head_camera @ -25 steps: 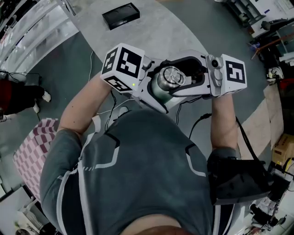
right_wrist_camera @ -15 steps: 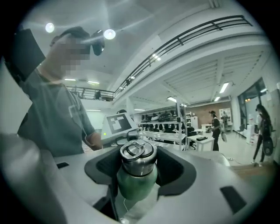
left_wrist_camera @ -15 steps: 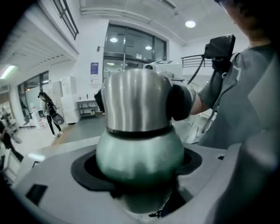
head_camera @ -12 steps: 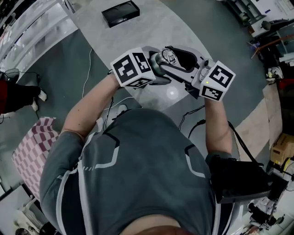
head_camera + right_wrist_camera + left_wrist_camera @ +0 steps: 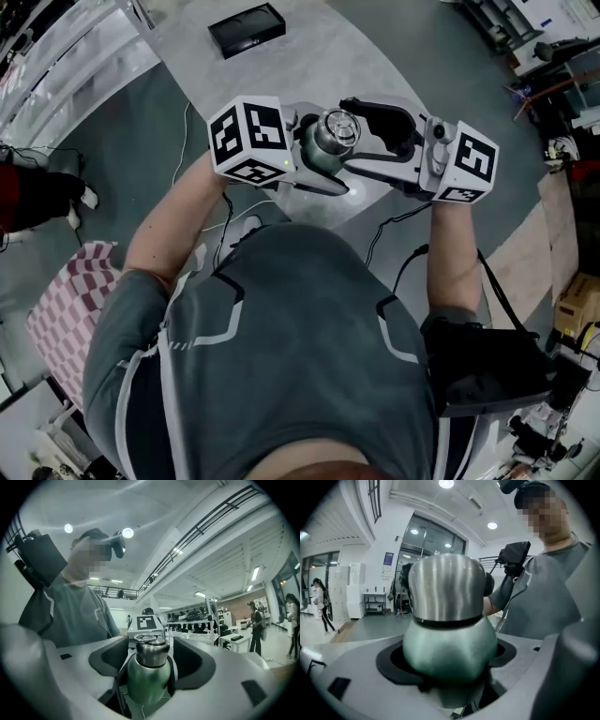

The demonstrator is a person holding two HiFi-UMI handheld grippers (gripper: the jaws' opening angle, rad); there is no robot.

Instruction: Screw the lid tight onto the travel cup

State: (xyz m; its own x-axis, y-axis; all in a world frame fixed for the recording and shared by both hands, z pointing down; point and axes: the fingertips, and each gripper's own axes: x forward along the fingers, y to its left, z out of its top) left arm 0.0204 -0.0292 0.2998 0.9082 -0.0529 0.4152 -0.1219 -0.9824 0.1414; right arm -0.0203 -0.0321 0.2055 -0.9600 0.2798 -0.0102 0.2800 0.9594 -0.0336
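The green travel cup (image 5: pixel 323 157) with its steel lid (image 5: pixel 339 127) is held in the air before the person's chest. My left gripper (image 5: pixel 319 164) is shut on the green body, which fills the left gripper view (image 5: pixel 449 641) with the lid (image 5: pixel 446 585) above. My right gripper (image 5: pixel 354 142) reaches in from the right. Its jaws are opening, and the lid (image 5: pixel 151 651) stands between the black pads (image 5: pixel 111 658) with a gap on each side. The cup body (image 5: pixel 146 679) shows below, near my right gripper (image 5: pixel 152 660).
A black flat box (image 5: pixel 246 30) lies on the grey table (image 5: pixel 309 56) ahead. A checkered cloth (image 5: pixel 70 291) sits at the lower left. Cables run over the floor (image 5: pixel 183 131). People stand far off at the right (image 5: pixel 255 627).
Both grippers carried the cup away from the chest and turned it. The right gripper's jaws have widened off the lid.
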